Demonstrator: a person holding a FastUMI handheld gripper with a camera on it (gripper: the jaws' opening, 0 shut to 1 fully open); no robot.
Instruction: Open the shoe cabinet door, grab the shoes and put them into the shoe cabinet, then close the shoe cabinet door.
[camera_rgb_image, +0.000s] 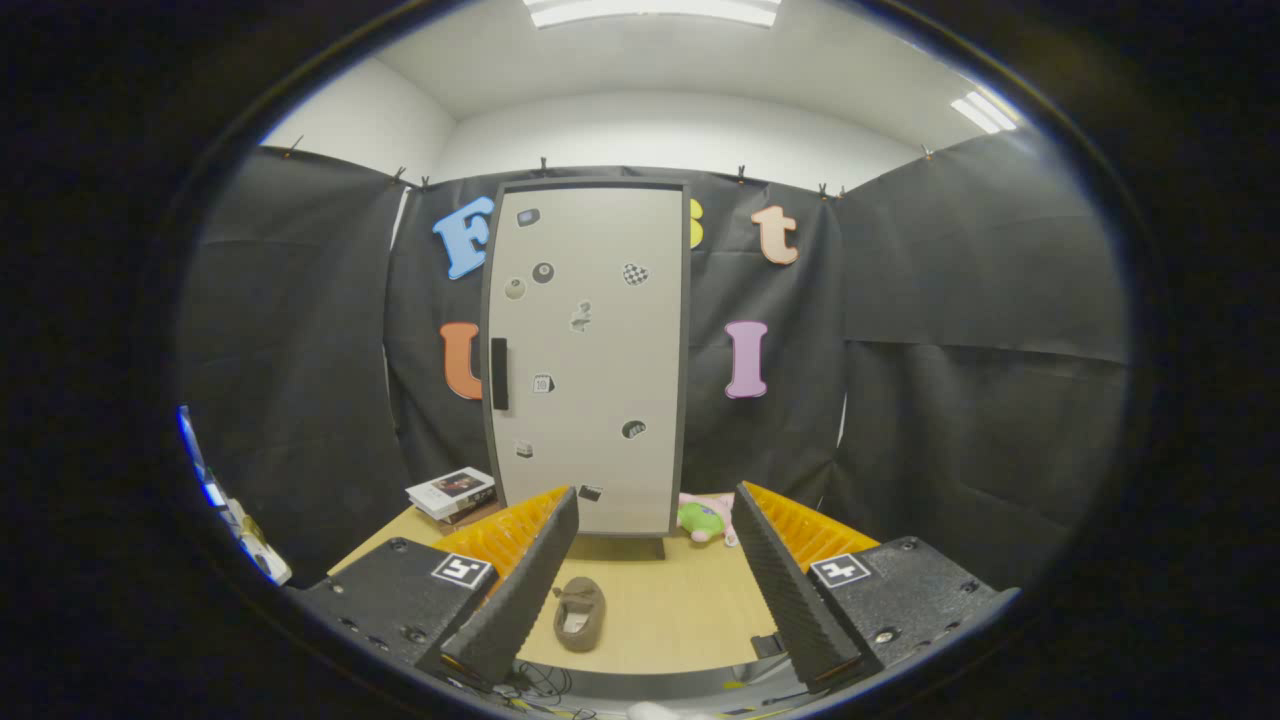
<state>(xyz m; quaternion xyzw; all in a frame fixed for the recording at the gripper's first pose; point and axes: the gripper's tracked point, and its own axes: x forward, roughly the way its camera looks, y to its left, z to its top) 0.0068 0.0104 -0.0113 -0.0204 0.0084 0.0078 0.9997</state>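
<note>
Standing open and empty, the gripper (655, 570) faces the shut cabinet door (590, 360), whose slim handle (499, 374) risks slipping; the shoe (579, 612) lies between its fingers.

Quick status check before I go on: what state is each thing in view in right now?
Tall light-grey shoe cabinet door: shut, black handle on its left edge.
Small brown slipper-like shoe: lying on the wooden table, outside the cabinet, between the fingers.
Hand-held gripper: open, holding nothing.
Stack of books: lying flat, closed.
Green-and-pink plush toy: lying beside the cabinet.
</note>
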